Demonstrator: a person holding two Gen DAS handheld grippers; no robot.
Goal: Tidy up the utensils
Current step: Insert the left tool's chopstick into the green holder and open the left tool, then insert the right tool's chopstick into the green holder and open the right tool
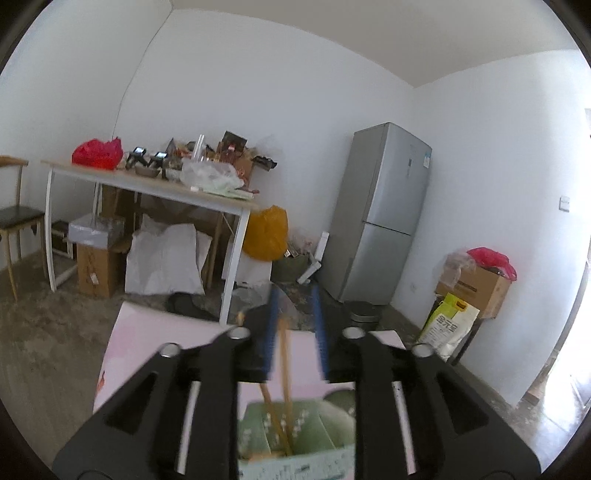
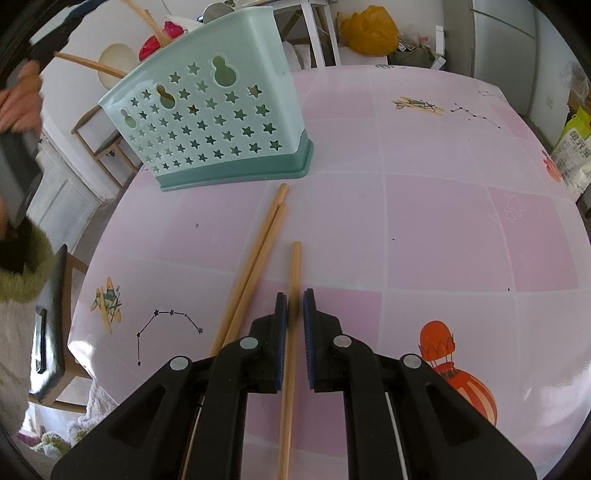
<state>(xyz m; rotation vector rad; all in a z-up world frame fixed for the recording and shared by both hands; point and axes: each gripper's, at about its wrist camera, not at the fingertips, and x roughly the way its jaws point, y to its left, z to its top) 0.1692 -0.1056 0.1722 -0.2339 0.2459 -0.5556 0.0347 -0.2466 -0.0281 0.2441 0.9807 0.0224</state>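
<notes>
Your right gripper [image 2: 294,306] is clamped on one chopstick [image 2: 291,295] lying on the pink table [image 2: 443,206]. Your left gripper [image 1: 295,317] stands open above the green holder [image 1: 295,424], chopsticks [image 1: 284,369] standing loose between its fingers.

A white and green sack [image 1: 448,326] by the wall carries large dark printed characters, too blurred to read; nothing else is legible.

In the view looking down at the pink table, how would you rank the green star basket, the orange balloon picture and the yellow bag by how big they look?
1. green star basket, clearly largest.
2. orange balloon picture on the tablecloth.
3. yellow bag.

The bag sits far beyond the table and the balloon is near the camera, so this ranking of those two says nothing about true size.
</notes>
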